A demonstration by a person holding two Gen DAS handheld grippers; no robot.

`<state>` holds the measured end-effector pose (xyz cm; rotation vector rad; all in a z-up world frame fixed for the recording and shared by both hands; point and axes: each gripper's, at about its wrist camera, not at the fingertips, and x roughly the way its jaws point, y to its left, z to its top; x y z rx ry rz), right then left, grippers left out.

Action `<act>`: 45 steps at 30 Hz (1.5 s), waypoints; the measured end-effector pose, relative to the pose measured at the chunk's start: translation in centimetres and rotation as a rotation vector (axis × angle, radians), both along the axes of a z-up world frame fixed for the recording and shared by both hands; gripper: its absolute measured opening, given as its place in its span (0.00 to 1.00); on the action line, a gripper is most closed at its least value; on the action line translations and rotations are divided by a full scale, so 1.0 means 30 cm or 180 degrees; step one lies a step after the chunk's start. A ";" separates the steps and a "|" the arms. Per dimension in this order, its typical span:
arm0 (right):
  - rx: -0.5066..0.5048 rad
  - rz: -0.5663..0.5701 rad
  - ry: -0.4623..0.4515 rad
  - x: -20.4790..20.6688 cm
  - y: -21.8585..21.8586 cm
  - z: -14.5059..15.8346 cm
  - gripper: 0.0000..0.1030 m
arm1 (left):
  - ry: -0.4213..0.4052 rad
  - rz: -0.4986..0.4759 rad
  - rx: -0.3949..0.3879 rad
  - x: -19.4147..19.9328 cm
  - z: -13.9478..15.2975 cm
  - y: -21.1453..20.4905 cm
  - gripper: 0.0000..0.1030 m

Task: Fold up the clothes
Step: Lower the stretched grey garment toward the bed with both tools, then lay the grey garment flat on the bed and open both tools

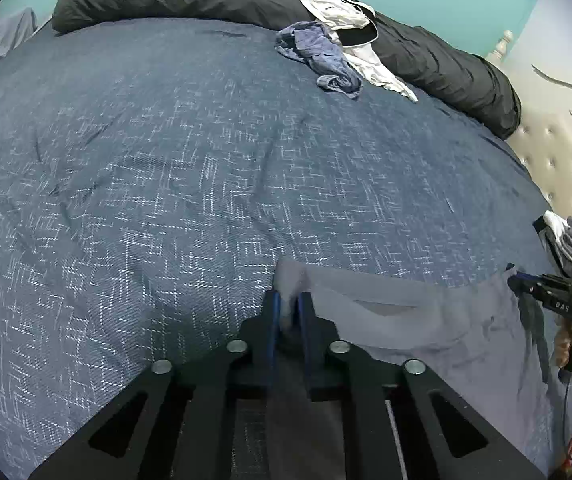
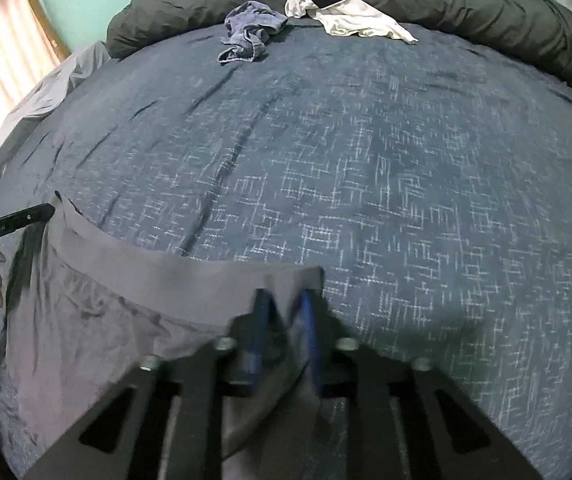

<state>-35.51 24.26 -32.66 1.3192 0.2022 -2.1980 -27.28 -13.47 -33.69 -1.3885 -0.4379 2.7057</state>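
Gripping the grey shorts (image 1: 426, 320) waistband, apparently, both grippers' fingers (image 1: 275, 312) pinch closed.

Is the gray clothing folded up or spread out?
Spread out: the gray garment stretches between both grippers, waistband pulled wide.

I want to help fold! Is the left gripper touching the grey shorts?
Touching. In the left wrist view, the left gripper's fingers are pinched shut on the waistband corner of the grey shorts.
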 end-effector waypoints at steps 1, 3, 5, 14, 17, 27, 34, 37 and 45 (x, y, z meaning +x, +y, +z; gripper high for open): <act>-0.0019 -0.0013 0.0035 0.001 0.001 0.006 0.04 | 0.0012 0.0000 -0.0026 0.000 0.004 0.002 0.02; -0.0064 -0.0047 0.0114 0.005 0.005 0.020 0.03 | 0.0085 0.0017 -0.0028 0.007 0.028 -0.001 0.02; -0.0146 -0.0125 0.0199 0.008 0.026 0.044 0.02 | 0.0151 0.0039 0.0006 0.011 0.050 -0.007 0.02; -0.0294 -0.0483 0.0169 -0.043 0.075 0.061 0.02 | 0.0110 0.0147 0.0195 -0.078 0.059 -0.010 0.02; -0.0309 -0.0546 0.0131 -0.060 0.070 0.047 0.02 | 0.0036 0.0193 0.0189 -0.116 0.037 -0.013 0.02; -0.0274 -0.0717 0.0004 -0.115 0.060 -0.018 0.02 | -0.0078 0.0239 0.0151 -0.195 -0.003 -0.011 0.02; -0.0422 -0.0761 -0.0091 -0.121 0.086 -0.005 0.05 | -0.0080 0.0291 0.0265 -0.167 0.014 -0.040 0.08; -0.0468 -0.0858 -0.0085 -0.106 0.133 0.041 0.11 | -0.0031 0.0414 0.0334 -0.099 0.058 -0.092 0.24; -0.0625 -0.0725 -0.0362 0.098 0.254 0.128 0.24 | -0.0171 0.0245 0.0458 0.158 0.099 -0.102 0.26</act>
